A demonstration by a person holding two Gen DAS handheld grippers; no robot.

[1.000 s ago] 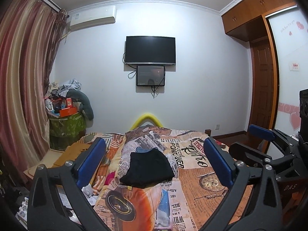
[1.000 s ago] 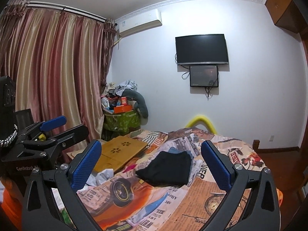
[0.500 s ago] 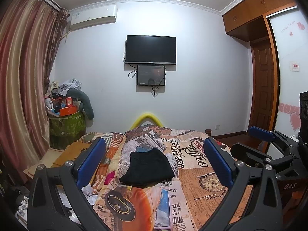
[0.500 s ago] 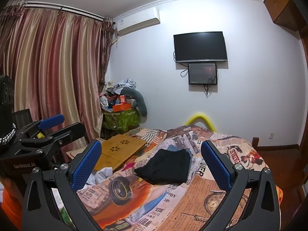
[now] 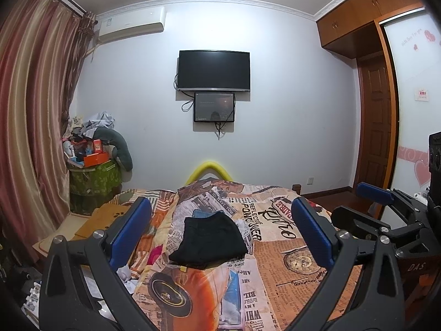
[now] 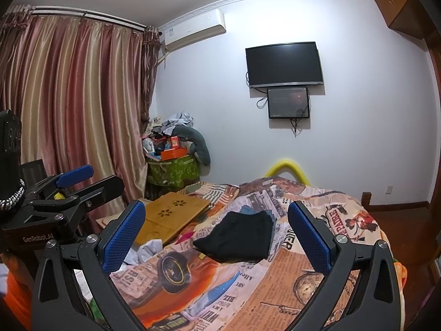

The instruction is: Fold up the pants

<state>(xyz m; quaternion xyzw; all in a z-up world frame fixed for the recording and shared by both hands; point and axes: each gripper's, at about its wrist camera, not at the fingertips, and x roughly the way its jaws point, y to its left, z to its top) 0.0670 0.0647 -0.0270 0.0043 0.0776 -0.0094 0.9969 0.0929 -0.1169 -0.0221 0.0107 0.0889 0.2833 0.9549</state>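
Both tools, the left gripper [image 5: 220, 231] and right gripper [image 6: 216, 234], are hanging wide open above the bed [image 5: 289, 262], well away from the folded black pants [image 5: 210, 238], so they should avoid bumping that neat pile.

White wall [image 5: 289, 110], 2 screens [image 5: 214, 70], striped curtains [image 6: 69, 104], wooden wardrobe [image 5: 358, 13].

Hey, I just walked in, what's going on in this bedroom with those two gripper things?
A person holds a two-finger gripper in each hand, both raised above the bed. The left gripper and right gripper are open and empty. Black pants lie folded in a compact rectangle on the newspaper-print bedspread, resting on a blue garment that peeks out behind them. Neither gripper touches the pants, so the fold looks finished.
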